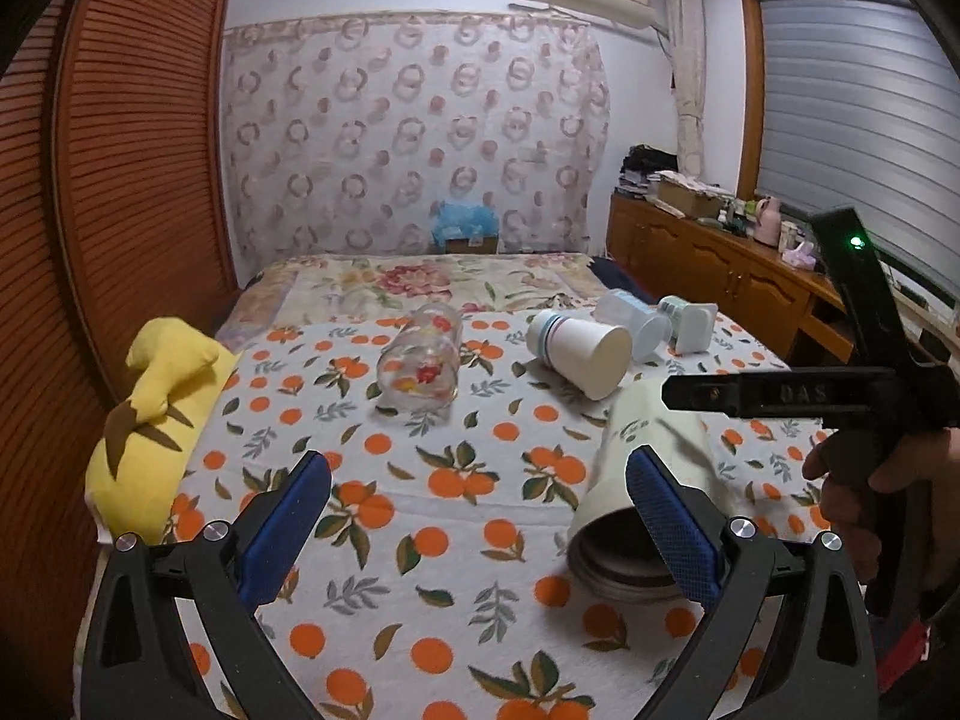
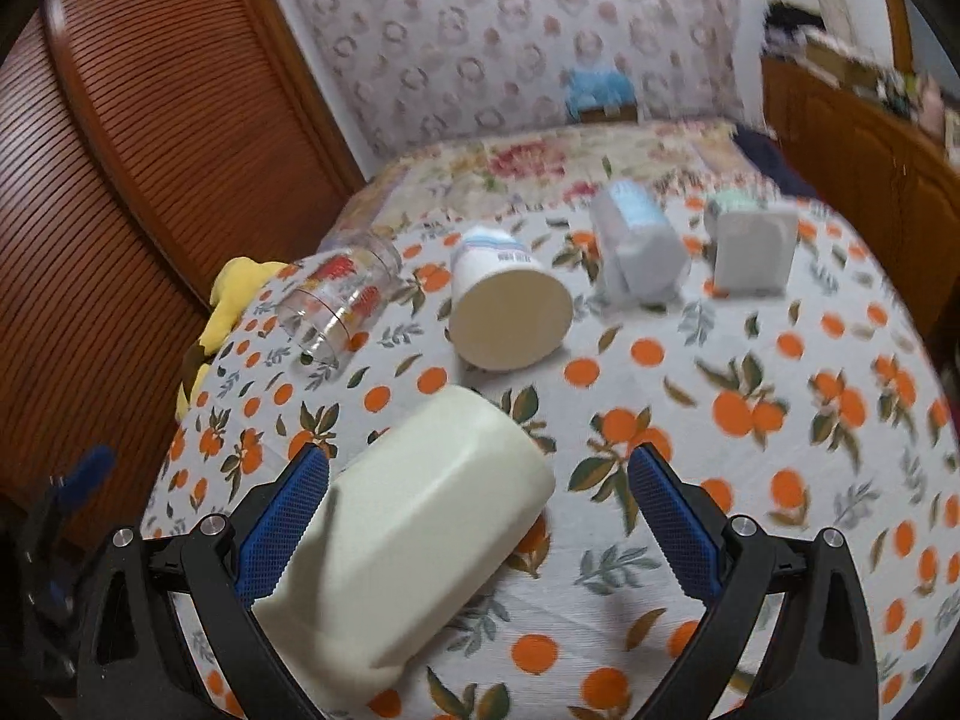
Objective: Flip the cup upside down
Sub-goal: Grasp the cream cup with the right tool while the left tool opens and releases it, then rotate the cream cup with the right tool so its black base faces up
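Observation:
A pale green cup (image 1: pixel 645 483) lies on its side on the orange-print cloth (image 1: pixel 420 516), its open mouth toward the left wrist camera. In the right wrist view the cup (image 2: pixel 414 540) shows its closed base end and lies between the jaws, close to the left pad. My left gripper (image 1: pixel 480 534) is open and empty, with its right pad in front of the cup's rim. My right gripper (image 2: pixel 480 528) is open around the cup, and its black body (image 1: pixel 780 393) hovers above the cup.
A clear printed glass (image 1: pixel 423 363), a white paper cup (image 1: pixel 579 351) and two plastic containers (image 1: pixel 636 324) (image 1: pixel 690 324) lie on their sides farther back. A yellow plush toy (image 1: pixel 153 414) sits at the bed's left edge. A wooden louvred door is left, a cabinet right.

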Available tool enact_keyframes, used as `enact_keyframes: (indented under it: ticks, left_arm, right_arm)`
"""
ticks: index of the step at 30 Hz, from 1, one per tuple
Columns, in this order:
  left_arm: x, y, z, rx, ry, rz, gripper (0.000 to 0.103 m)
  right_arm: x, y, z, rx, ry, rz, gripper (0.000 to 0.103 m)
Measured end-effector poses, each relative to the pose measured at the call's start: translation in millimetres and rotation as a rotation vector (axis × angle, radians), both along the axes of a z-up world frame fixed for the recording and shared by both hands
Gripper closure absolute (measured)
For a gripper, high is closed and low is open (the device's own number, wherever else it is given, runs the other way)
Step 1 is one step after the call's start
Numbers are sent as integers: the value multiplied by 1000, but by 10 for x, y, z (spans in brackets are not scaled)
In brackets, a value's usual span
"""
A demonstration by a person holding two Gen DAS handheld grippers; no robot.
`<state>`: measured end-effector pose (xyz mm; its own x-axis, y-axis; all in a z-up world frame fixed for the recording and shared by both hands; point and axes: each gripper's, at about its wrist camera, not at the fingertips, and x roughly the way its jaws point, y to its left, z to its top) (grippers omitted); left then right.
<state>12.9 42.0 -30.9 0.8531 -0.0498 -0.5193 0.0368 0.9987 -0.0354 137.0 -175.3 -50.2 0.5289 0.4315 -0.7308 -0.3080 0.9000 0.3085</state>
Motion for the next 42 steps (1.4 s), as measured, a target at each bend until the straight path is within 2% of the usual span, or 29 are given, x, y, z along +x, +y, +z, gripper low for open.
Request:
enact_keyframes:
  ticks: [11,16,21,29,33,37,42]
  left_arm:
    - [-121,152,20,-13,-5,28,8]
    - [-141,166,32,-3,-5,28,8]
    - [-160,184,40,3,-4,27,8]
    - [-169,162,24,10,7,24,8]
    - [-167,154,22,10,7,26,8]
    - [-176,171,10,19,12,31,8]
    - [-191,221,-12,21,16,40,8]
  right_arm:
    - [235,154,-282,50,212,-72,2]
    - [285,219,-328,42,260,-77,2]
    - [334,269,-342,39,301,-64,9]
    - [421,307,-470,66,368,-64,9]
    - [420,344,-474,46,358,-62,12]
    - [404,290,-432,47,341,-49,20]
    - [246,246,-121,0,198,21,26]
